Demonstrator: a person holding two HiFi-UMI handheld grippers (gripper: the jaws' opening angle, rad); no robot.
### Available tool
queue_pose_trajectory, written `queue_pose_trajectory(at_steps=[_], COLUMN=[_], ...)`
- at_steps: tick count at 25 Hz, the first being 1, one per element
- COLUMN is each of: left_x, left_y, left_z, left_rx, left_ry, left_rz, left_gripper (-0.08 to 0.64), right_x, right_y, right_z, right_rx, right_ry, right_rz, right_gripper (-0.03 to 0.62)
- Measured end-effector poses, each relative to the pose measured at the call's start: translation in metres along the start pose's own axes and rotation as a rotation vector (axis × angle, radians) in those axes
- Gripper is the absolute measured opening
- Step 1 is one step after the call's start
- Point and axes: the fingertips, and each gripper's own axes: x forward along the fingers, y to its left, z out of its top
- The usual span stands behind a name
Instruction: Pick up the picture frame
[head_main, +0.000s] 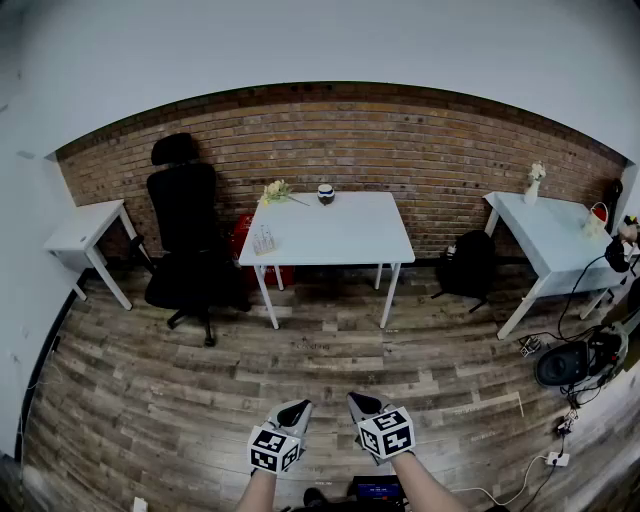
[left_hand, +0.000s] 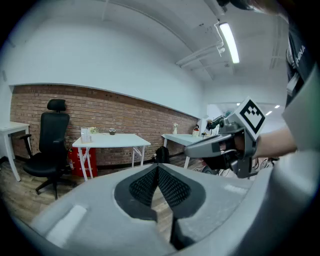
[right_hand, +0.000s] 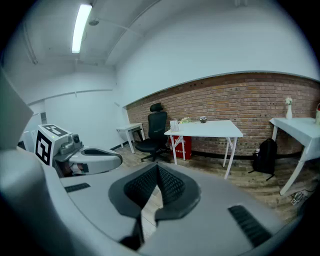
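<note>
Shut and empty at bottom centre, the left hand-held gripper (head_main: 296, 411) and right hand-held gripper (head_main: 358, 404) likely needed to near the mid-picture table (head_main: 345, 235) and open before reaching the picture frame (head_main: 263, 241).

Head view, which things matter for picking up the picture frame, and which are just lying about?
For the job: picture frame on the middle table; left gripper and right gripper, both shut, empty.
Lying about: office chair, flowers, backpack.
</note>
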Motion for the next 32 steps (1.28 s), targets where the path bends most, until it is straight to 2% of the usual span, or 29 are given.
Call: queue_pose_trajectory(at_steps=[7, 24, 32], left_x=[-0.007, -0.007, 0.003], left_y=[0.004, -0.005, -0.015], left_z=[0.002, -0.002, 0.002], left_rx=[-0.027, -0.019, -0.071], left_ry=[-0.017, -0.008, -0.025], left_rz=[0.016, 0.024, 0.029], left_gripper=[0.011, 0.011, 0.012], right_x=[0.001, -0.004, -0.011], right_y=[0.006, 0.001, -0.011], right_z=[0.001, -0.007, -0.009], right_rx=[0.000, 0.028, 0.027], right_ry=[-0.004, 0.002, 0.006], right_rz=[0.011, 0.012, 0.033], right_gripper=[0.008, 0.008, 0.008])
